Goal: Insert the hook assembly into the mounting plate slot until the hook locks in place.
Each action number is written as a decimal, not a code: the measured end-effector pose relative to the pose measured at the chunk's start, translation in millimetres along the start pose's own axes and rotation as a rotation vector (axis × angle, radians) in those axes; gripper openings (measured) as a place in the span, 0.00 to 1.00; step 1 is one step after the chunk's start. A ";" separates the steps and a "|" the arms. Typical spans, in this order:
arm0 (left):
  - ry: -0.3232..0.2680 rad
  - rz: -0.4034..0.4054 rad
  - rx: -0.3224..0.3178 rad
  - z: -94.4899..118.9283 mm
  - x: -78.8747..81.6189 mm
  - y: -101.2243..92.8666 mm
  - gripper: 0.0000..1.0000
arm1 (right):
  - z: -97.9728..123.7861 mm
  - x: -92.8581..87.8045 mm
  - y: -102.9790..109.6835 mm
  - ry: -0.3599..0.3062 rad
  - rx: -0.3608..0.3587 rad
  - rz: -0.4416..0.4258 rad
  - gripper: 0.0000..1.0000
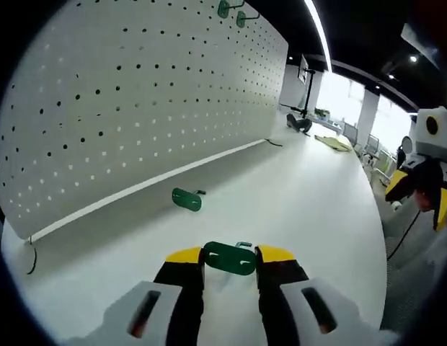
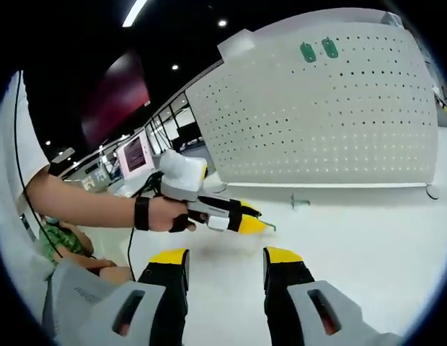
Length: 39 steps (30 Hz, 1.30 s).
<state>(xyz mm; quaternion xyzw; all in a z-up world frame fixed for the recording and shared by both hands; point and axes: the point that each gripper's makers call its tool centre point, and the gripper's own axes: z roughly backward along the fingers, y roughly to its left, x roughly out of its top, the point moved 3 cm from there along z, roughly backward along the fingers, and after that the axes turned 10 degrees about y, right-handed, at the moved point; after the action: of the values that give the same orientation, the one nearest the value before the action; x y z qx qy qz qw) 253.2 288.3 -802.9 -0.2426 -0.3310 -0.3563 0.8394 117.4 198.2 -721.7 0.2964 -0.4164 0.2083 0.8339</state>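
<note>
Green plastic, a hook sits clamped between the left gripper jaws at lower centre of the left gripper view, its long axis running left to right across the jaws, with a thin metal wire showing at its top edge. A 2nd hook lies flat on the white table above it, just before the pegboard that fills the upper left. 2 more hooks hang at the board's top edge. An office with windows lies at far right.

In the right gripper view, the right gripper jaws stand apart, holding nothing. At centre left a hand holds the left gripper. The pegboard stands at upper right with 2 hooks near its top.
</note>
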 end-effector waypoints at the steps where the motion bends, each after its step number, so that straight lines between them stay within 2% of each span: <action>1: 0.000 0.009 -0.004 1.5 -0.4 -2.6 0.28 | 0.2 0.0 0.0 0.000 -0.001 0.000 0.41; 13: -0.011 0.063 -0.005 18.4 -8.9 -13.1 0.28 | 4.4 -1.4 -3.9 -0.001 -0.012 0.012 0.41; 25: -0.016 0.124 -0.011 33.2 -20.2 -28.6 0.28 | 4.4 1.0 1.5 -0.007 0.005 0.029 0.40; 31: -0.026 0.176 -0.021 40.3 -23.3 -35.9 0.28 | 6.3 1.1 2.5 -0.007 0.011 0.033 0.40; 39: -0.057 0.278 -0.078 51.2 -22.5 -54.5 0.28 | 11.1 1.3 3.3 -0.008 0.013 0.046 0.40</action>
<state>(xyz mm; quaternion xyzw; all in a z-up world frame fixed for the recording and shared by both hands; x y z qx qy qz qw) 180.4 296.8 -776.0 -0.3286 -0.3040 -0.2424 0.8607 109.9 193.3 -714.2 0.2930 -0.4251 0.2289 0.8252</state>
